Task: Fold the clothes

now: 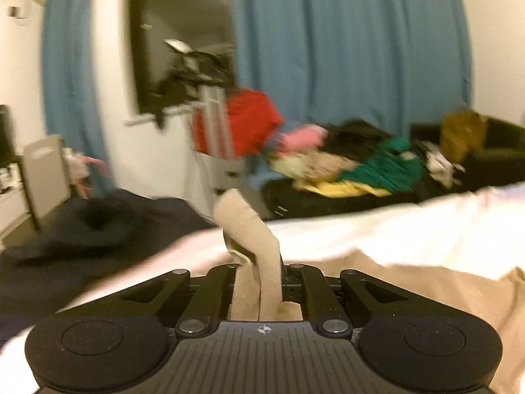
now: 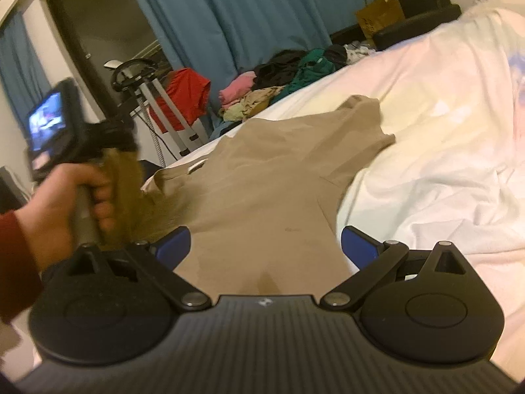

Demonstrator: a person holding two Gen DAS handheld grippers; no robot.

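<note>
A beige garment [image 2: 269,177] lies spread on the white bed sheet [image 2: 443,138], one sleeve reaching toward the far side. My left gripper [image 1: 259,279] is shut on a bunched fold of the beige garment [image 1: 249,229], which sticks up between its black fingers. In the right wrist view the left gripper [image 2: 115,151] appears at the left, blurred, in a person's hand [image 2: 59,203] with cloth hanging from it. My right gripper [image 2: 265,246] hovers over the garment's near part, its blue pads [image 2: 359,246] wide apart with nothing between them.
A pile of mixed clothes [image 2: 279,75] sits beyond the bed's far edge, near a red garment [image 2: 183,98] on a metal stand. Blue curtains [image 2: 246,10] hang behind. A lit screen [image 2: 46,121] glows at the left. Dark bedding [image 1: 92,229] lies left of the sheet.
</note>
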